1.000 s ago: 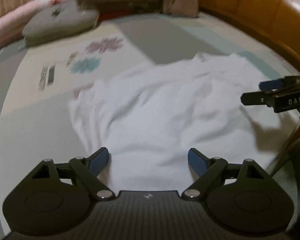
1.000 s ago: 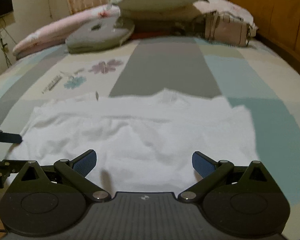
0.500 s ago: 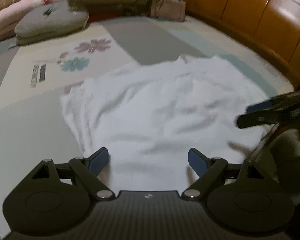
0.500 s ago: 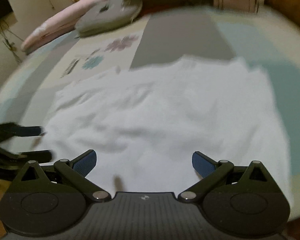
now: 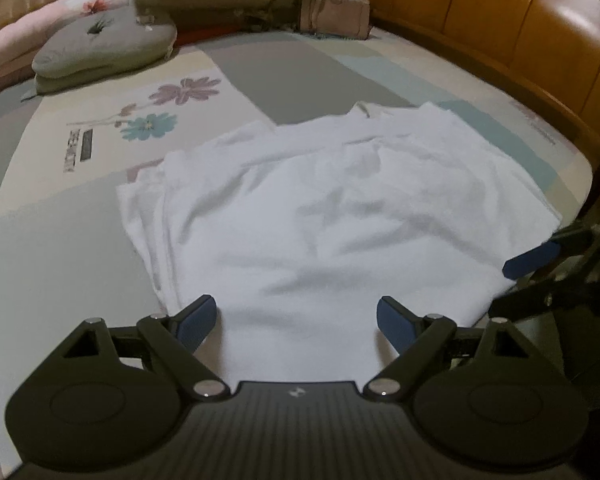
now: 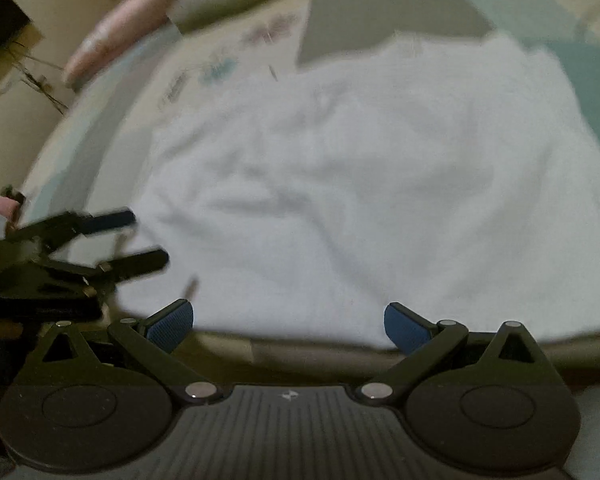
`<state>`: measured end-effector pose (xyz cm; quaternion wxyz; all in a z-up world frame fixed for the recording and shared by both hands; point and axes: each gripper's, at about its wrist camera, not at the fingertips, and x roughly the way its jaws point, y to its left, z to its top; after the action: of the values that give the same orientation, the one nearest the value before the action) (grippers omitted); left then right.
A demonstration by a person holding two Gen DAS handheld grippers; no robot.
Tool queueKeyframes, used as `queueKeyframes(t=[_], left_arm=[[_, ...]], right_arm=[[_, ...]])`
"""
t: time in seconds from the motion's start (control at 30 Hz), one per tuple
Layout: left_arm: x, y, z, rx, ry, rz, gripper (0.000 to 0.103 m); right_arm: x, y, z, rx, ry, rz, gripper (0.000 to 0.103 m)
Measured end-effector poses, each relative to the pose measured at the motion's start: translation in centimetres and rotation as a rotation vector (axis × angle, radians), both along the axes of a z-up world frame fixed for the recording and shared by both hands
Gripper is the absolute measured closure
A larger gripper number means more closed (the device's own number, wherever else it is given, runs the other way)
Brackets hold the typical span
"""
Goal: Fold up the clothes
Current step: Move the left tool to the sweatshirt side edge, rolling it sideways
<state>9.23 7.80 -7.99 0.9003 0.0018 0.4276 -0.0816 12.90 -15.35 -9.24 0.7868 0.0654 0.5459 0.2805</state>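
One white garment [image 5: 324, 216] lies spread on the patchwork bedspread [image 5: 60, 248]. Your left gripper [image 5: 296, 322] and right gripper [image 6: 288, 326] hover at the garment's near edge, both released, grasping nothing. Beyond the garment sit one grey cushion [image 5: 104, 46] and one handbag [image 5: 332, 14]. The bedspread's print is unreadable.

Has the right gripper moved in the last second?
Yes. The right gripper has dipped down and pulled back toward the near bed edge: the pillows have slid to the top of its view, and the white shirt fills it.
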Motion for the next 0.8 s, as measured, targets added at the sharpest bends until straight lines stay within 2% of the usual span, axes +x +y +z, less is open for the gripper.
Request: queueKeyframes(t=[0.13,0.2,0.37,0.47,0.63,0.8], left_arm=[[-0.3,0.3,0.1,-0.015,-0.004,0.001,0.016],[-0.3,0.5,0.3,-0.034,-0.016,-0.001,0.015],[0.1,0.7,-1.1,-0.058,0.035,0.030,0.015],[0.0,0.7,-0.5,-0.055,0.025,0.026,0.015],[0.9,1.9,1.4,-0.028,-0.063,0.042,0.014],[3.4,3.4,0.9,-0.095,-0.068,0.064,0.014]], right_arm=[[-0.5,0.0,1.0,-0.031,-0.054,0.017,0.000],[-0.2,-0.5,1.0,-0.045,-0.066,-0.017,0.000],[0.9,-1.9,0.2,-0.088,-0.057,-0.125,0.000],[1.2,-2.4,0.2,-0.101,-0.050,-0.150,0.000],[1.3,-2.2,1.2,-0.105,-0.105,-0.150,0.000],[1.3,-2.0,1.8,-0.103,-0.126,-0.159,0.000]])
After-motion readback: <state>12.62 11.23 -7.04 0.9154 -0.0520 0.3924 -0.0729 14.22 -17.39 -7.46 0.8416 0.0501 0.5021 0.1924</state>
